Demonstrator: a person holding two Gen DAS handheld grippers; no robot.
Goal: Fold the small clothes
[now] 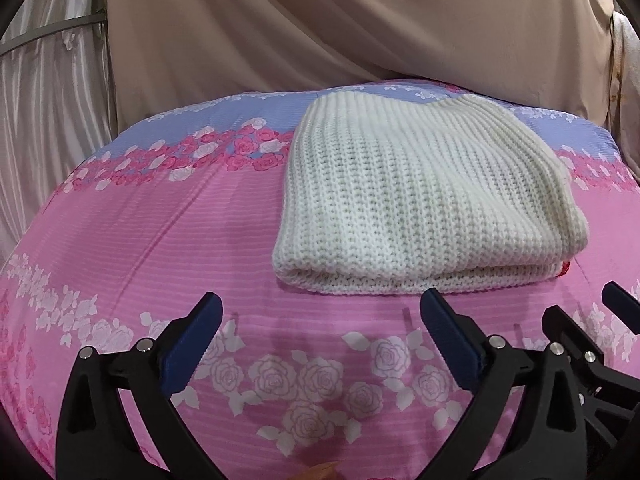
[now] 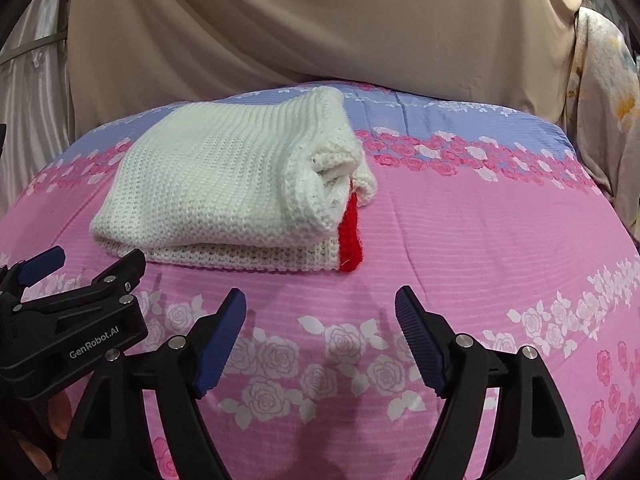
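A white knitted garment [image 1: 420, 200] lies folded in a thick stack on the pink floral bedcover [image 1: 160, 220]. In the right wrist view the same garment [image 2: 220, 184] shows a red knitted edge [image 2: 350, 240] at its right corner, with loose layers rolled above it. My left gripper [image 1: 320, 300] is open just in front of the fold's near edge, nothing between its blue pads. My right gripper [image 2: 320, 296] is open too, a little nearer than the garment's red corner and not touching it. Both grippers sit side by side; the left one [image 2: 96, 258] shows at the right view's left edge.
The bedcover [image 2: 480, 240] turns from pink to lilac at the back, with rose bands. A beige curtain [image 1: 320, 20] hangs right behind the bed. Silvery drapes [image 1: 48, 100] stand at the left, and a pale flowered cloth [image 2: 600, 100] hangs at the right.
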